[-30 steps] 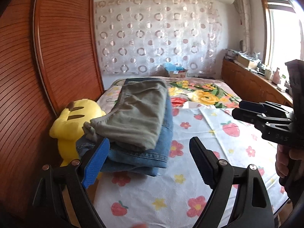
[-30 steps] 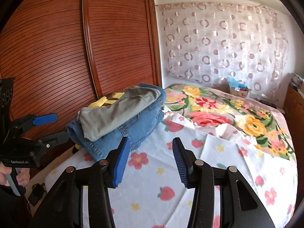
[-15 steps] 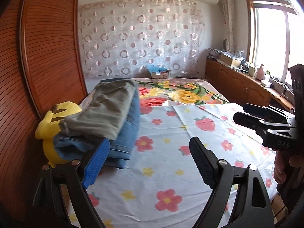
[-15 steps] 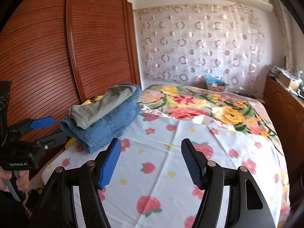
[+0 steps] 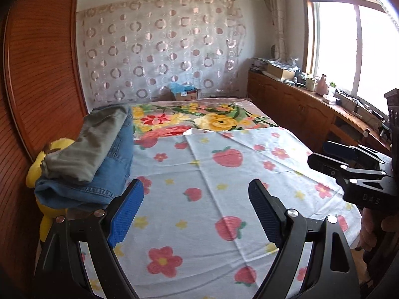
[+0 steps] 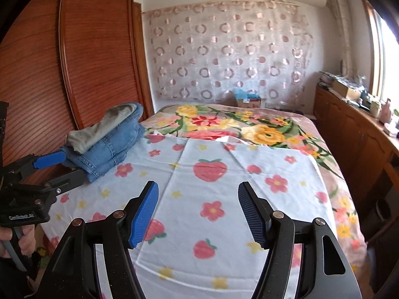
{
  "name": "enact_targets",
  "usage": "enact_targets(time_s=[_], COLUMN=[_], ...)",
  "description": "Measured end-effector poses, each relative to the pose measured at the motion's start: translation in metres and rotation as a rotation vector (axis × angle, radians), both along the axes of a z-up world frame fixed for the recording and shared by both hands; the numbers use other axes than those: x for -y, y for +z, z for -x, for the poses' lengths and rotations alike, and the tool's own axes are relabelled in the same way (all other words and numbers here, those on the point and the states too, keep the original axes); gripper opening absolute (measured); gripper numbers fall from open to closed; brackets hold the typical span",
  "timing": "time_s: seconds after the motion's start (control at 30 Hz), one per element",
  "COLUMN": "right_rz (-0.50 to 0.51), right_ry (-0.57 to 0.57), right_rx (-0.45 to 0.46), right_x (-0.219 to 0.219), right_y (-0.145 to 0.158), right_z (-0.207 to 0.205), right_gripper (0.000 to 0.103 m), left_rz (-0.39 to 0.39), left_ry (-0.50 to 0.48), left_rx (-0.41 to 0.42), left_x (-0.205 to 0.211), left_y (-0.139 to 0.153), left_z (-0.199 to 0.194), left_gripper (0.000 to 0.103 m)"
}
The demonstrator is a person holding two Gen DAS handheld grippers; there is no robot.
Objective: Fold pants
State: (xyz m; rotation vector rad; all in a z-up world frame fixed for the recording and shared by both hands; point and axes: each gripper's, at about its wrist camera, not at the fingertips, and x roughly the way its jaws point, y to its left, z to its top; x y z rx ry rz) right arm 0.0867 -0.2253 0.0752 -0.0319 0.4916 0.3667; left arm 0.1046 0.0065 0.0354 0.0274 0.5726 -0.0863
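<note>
Left gripper [image 5: 195,208]: fingers spread wide apart with nothing between them, held above the near part of the strawberry sheet; it also shows at the left edge of the right wrist view [image 6: 53,167], gripped by a hand [image 6: 17,239].
Right gripper [image 6: 198,210]: fingers spread wide apart, holding nothing, above the near middle of the strawberry sheet; it shows at the right edge of the left wrist view [image 5: 349,164].
Pants: 2 folded pairs in 1 stack at the left edge of the strawberry sheet, beside the wooden wardrobe doors [image 6: 82,57]. The grey-green pants [image 5: 92,144] lie on top of the blue jeans [image 5: 109,174]. Neither gripper touches the stack.
Strawberry sheet [image 5: 224,174]: pale cloth printed with strawberries and flowers, spread flat over the near half of the bed, with creases running across it.
Floral blanket [image 6: 249,124]: covers the bed beyond the far edge of the strawberry sheet.
Yellow plush toy [image 5: 47,154]: wedged at the left of the strawberry sheet, partly under the pants stack.
Cardboard box [image 5: 185,94]: beyond the far end of the bed, against the circle-patterned curtain [image 5: 162,49].
Wooden cabinet [image 5: 299,109]: runs along the right of the bed, its top crowded with small items too small to identify.
</note>
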Motion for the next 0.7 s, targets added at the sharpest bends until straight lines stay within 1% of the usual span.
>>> enact_targets(time_s=[0.2, 0.3, 0.37, 0.47, 0.63, 0.7], right_rz=[-0.012, -0.009, -0.023, -0.038, -0.043, -0.045], right_ry=[-0.039, -0.060, -0.071, -0.078, -0.098, -0.105], right_rx=[0.039, 0.065, 0.098, 0.118, 0.147, 0.151], right_x=[0.002, 0.001, 0.001, -0.004, -0.007, -0.004], right_y=[0.011, 0.011, 0.009, 0.011, 0.008, 0.002], right_z=[0.033, 0.045, 0.060, 0.074, 0.086, 0.088], right_gripper=[0.068, 0.068, 0.068, 0.068, 0.068, 0.068], left_rz=[0.008, 0.010, 0.009, 0.012, -0.001, -0.001], left_ry=[-0.009, -0.012, -0.009, -0.012, -0.004, -0.004], left_rx=[0.031, 0.049, 0.060, 0.078, 0.104, 0.107], left_x=[0.011, 0.014, 0.017, 0.018, 0.020, 0.020], left_y=[0.014, 0.019, 0.022, 0.027, 0.033, 0.033], left_z=[0.011, 0.018, 0.022, 0.030, 0.040, 0.043], left_gripper=[0.086, 0.086, 0.086, 0.086, 0.086, 0.086])
